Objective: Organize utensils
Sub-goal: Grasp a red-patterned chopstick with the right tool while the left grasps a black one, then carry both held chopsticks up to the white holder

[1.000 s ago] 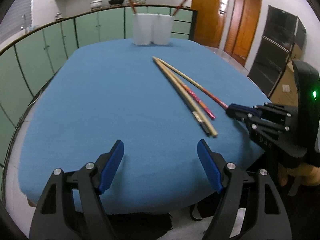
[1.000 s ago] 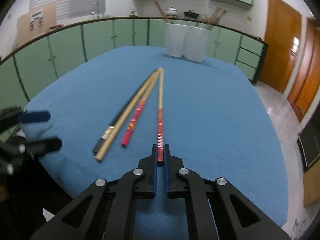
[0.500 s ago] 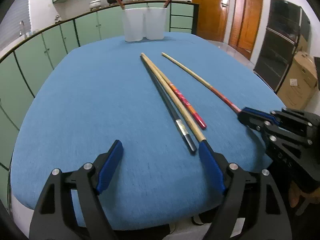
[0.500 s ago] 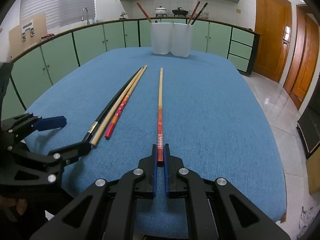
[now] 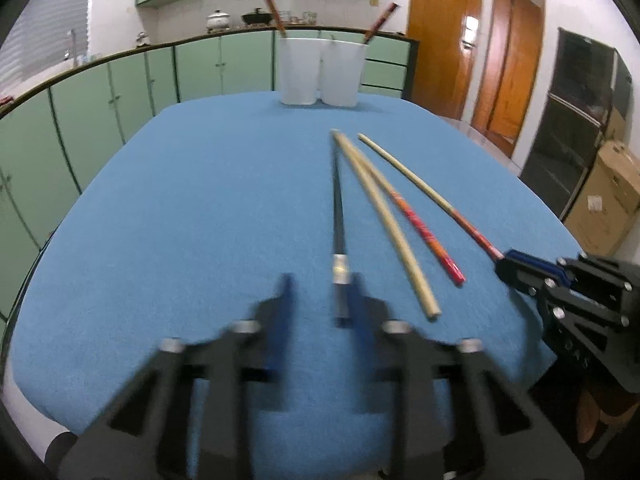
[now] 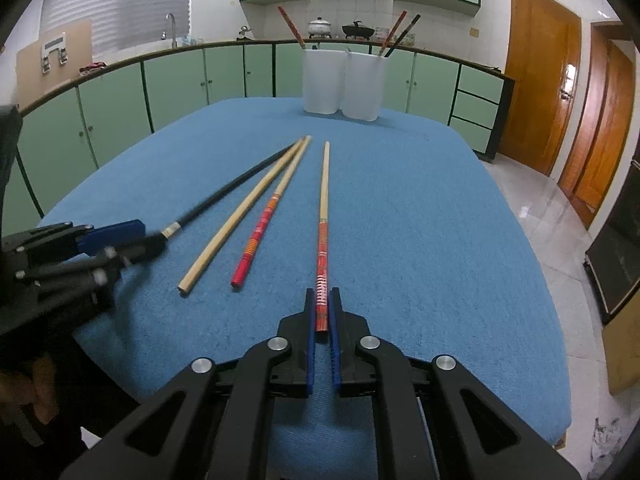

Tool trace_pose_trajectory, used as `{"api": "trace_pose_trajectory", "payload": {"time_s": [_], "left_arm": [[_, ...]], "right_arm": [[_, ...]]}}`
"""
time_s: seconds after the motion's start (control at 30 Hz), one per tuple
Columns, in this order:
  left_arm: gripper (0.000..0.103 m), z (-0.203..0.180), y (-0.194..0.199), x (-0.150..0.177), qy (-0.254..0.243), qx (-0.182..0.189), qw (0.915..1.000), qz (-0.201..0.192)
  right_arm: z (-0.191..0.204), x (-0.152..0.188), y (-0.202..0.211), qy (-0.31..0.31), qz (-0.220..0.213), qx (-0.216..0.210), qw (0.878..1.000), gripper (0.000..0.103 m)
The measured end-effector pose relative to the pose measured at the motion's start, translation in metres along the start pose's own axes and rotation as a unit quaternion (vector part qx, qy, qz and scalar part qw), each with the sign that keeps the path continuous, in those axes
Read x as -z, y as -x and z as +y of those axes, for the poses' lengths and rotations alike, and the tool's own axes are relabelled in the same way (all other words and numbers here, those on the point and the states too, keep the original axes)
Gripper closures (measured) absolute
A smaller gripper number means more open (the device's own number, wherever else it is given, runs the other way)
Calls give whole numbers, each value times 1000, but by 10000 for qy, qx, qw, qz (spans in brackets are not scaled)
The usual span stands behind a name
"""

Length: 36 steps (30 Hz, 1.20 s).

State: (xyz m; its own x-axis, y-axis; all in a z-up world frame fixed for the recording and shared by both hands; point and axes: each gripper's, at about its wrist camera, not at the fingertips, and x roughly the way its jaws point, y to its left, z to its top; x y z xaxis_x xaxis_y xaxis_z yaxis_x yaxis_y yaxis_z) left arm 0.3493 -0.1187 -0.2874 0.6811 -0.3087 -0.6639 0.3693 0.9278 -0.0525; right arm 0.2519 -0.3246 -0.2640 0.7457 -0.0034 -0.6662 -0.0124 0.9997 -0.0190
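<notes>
1. The left claw (image 5: 320, 284), blurred, is closing around the near end of a black chopstick (image 5: 339, 200); its left pad is not yet touching.
2. A plain wooden chopstick (image 5: 384, 216) and a red-ended chopstick (image 5: 420, 228) lie loose on the blue bench (image 5: 200, 200).
3. The right claw (image 6: 322, 294) is clenched on a red-patterned chopstick (image 6: 323, 220).
4. Two white cups (image 6: 324, 80) stand at the bench's far edge.
</notes>
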Motion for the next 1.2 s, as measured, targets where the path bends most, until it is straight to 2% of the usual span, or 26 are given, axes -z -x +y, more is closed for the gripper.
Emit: {"api": "trace_pose_trajectory", "payload": {"time_s": [0.2, 0.37, 0.43, 0.53, 0.6, 0.63, 0.7, 0.9, 1.2], "left_arm": [[95, 23, 6, 1, 550, -556, 9969, -53], [92, 23, 13, 3, 475, -554, 9973, 77], [70, 24, 13, 2, 378, -544, 9978, 99], [66, 28, 13, 3, 315, -459, 9984, 80], [69, 29, 12, 3, 316, -387, 9987, 72], [84, 30, 12, 3, 310, -331, 9989, 78], [97, 27, 13, 4, 256, -323, 9990, 158], [97, 23, 24, 2, 307, -278, 9986, 319], [97, 25, 73, -10, 528, -160, 9980, 306]], "right_arm": [[-2, 3, 3, -331, -6, 451, 9984, 97], [2, 5, 8, -237, 14, 286, 9993, 96], [4, 8, 10, -143, -6, 254, 9996, 96], [5, 9, 9, -56, -14, 283, 9996, 95], [7, 8, 7, -25, -17, 299, 9995, 95], [7, 8, 7, -8, -17, 308, 9995, 95], [8, 8, 8, -23, -4, 295, 9996, 96], [3, 4, 18, -221, 17, 177, 9996, 97], [1, -7, 54, -305, -147, -23, 9994, 97]]}}
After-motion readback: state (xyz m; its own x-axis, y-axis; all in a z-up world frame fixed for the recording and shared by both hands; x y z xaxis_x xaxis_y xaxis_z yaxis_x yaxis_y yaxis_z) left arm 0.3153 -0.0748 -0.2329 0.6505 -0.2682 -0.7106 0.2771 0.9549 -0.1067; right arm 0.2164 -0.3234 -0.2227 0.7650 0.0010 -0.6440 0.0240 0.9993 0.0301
